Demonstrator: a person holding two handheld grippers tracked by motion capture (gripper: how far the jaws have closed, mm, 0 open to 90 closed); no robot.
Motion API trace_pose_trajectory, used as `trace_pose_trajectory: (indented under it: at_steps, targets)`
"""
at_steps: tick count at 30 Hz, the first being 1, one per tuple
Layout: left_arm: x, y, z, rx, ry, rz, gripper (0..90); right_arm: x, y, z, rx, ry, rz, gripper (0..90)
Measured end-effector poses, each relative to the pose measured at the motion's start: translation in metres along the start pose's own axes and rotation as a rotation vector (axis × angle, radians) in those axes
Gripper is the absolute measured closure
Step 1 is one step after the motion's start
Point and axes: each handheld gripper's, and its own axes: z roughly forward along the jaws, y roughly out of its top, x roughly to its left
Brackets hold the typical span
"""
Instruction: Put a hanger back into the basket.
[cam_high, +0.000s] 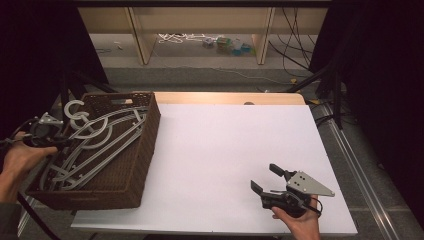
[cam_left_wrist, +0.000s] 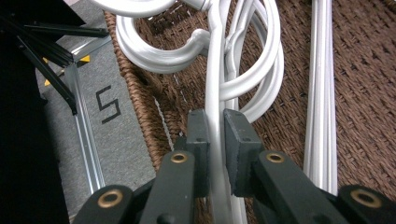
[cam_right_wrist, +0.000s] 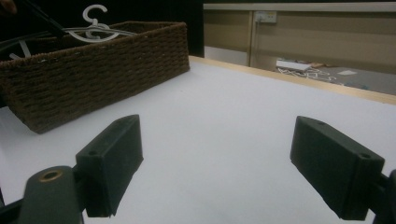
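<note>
Here, at the left of the table (cam_high: 220, 150), the left gripper (cam_high: 64, 142) reaches over the rim of the brown woven basket (cam_high: 135, 165), which sits at the table's left edge. In the left gripper view its jaws are clenched on the thin neck of one white hanger (cam_left_wrist: 215, 93), just below its hook. The other hangers (cam_high: 100, 147) lie heaped in the basket, hooks overlapping at the far left corner. They look like light, rigid plastic with a smooth, probably slippery finish, so a pinch on the narrow neck may let the hanger pivot or slide. The looped hooks seem likely to snag one another on lifting; a slow, straight pull would suit. To the right, well apart from the basket, the right gripper (cam_high: 267, 180) hovers low over bare white tabletop, jaws spread wide and holding nothing.
</note>
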Motion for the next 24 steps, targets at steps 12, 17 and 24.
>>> trace_pose_trajectory:
  at_steps: [12,17,24]
  targets:
    - [-0.011,-0.006,0.017,0.074,-0.053,0.018,79.3,0.000,0.001,-0.001,0.017,-0.003,-0.005,17.8]
    - [-0.013,-0.011,0.023,0.067,-0.081,-0.014,78.7,0.000,-0.001,0.002,-0.016,0.000,0.004,17.8]
    - [-0.011,-0.006,0.013,0.007,-0.065,-0.081,63.8,0.000,0.000,0.000,0.001,0.001,0.001,17.8]
